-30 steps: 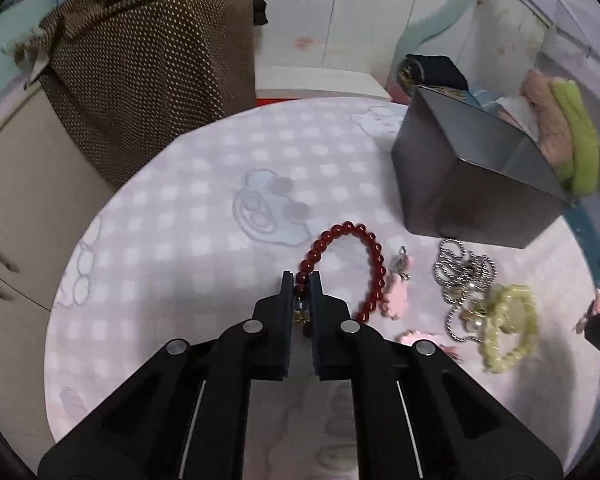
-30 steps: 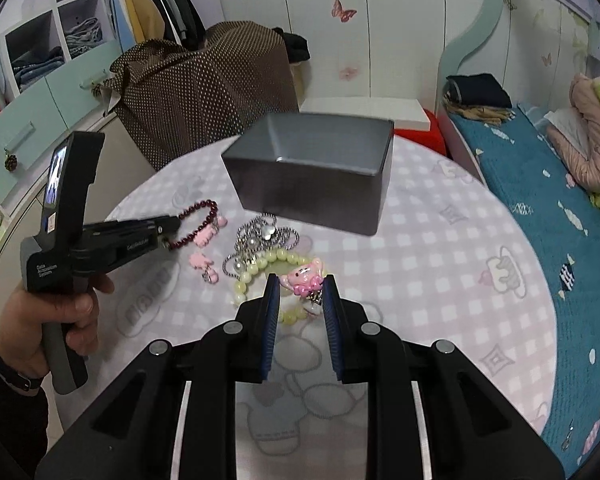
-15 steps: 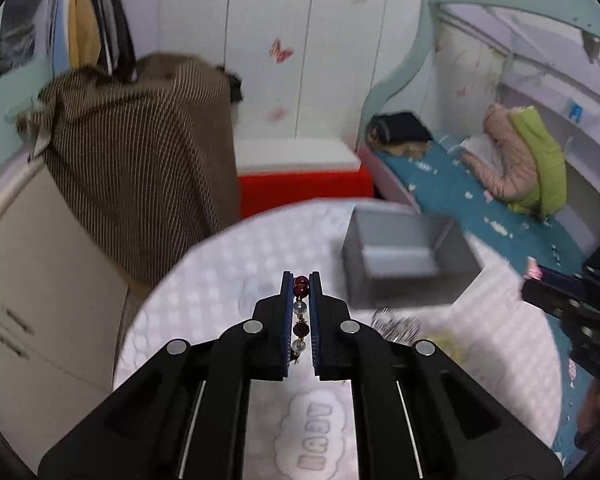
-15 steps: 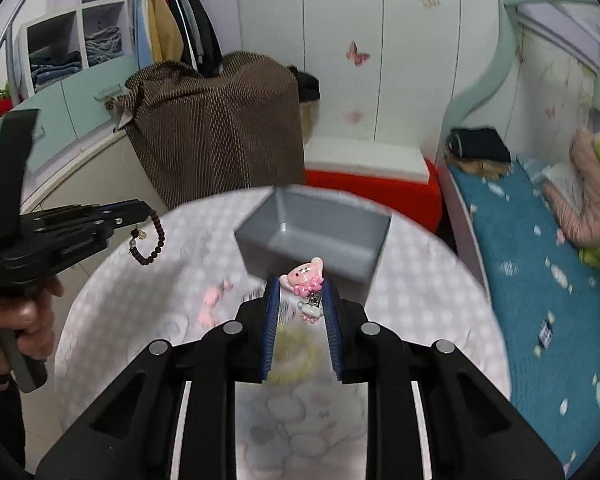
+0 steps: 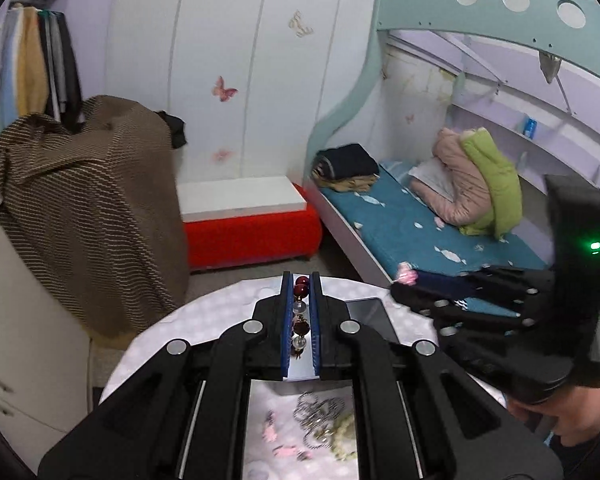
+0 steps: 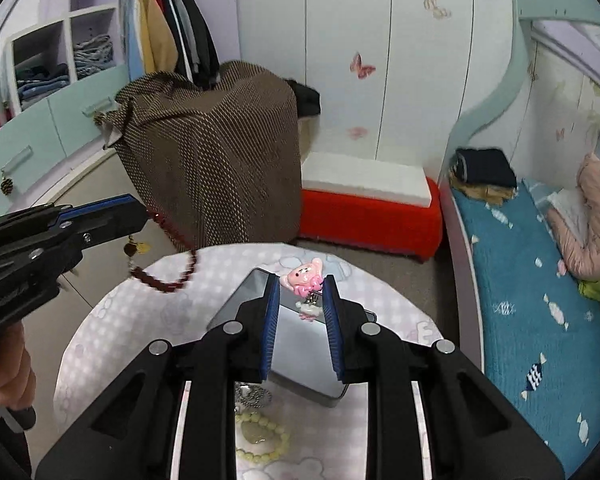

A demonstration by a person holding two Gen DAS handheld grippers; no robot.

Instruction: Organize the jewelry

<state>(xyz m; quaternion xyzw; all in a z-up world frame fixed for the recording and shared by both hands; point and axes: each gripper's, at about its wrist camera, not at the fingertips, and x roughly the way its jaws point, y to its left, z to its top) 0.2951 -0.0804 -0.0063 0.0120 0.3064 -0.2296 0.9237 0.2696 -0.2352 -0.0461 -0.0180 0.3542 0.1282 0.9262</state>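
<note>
My left gripper (image 5: 300, 280) is shut on a dark red bead bracelet (image 5: 300, 304) and holds it high above the round table. In the right wrist view the left gripper (image 6: 142, 214) shows at the left with the bracelet (image 6: 168, 280) hanging from it. My right gripper (image 6: 300, 284) is shut on a pink cartoon charm (image 6: 305, 278), held above the open grey metal box (image 6: 300, 344). In the left wrist view the right gripper (image 5: 404, 284) shows at the right with the charm (image 5: 406, 277) at its tip.
On the checked tablecloth (image 6: 112, 320) lie a silver chain (image 5: 320, 412), a pale yellow bead bracelet (image 6: 262, 436) and small pink charms (image 5: 284, 446). Beyond the table are a brown covered chair (image 6: 220, 152), a red bench (image 6: 368, 216) and a bed (image 6: 540, 300).
Both grippers have risen well above the table with their pieces. The bracelet left the cloth and now hangs in the air. The right gripper has moved over the grey box.
</note>
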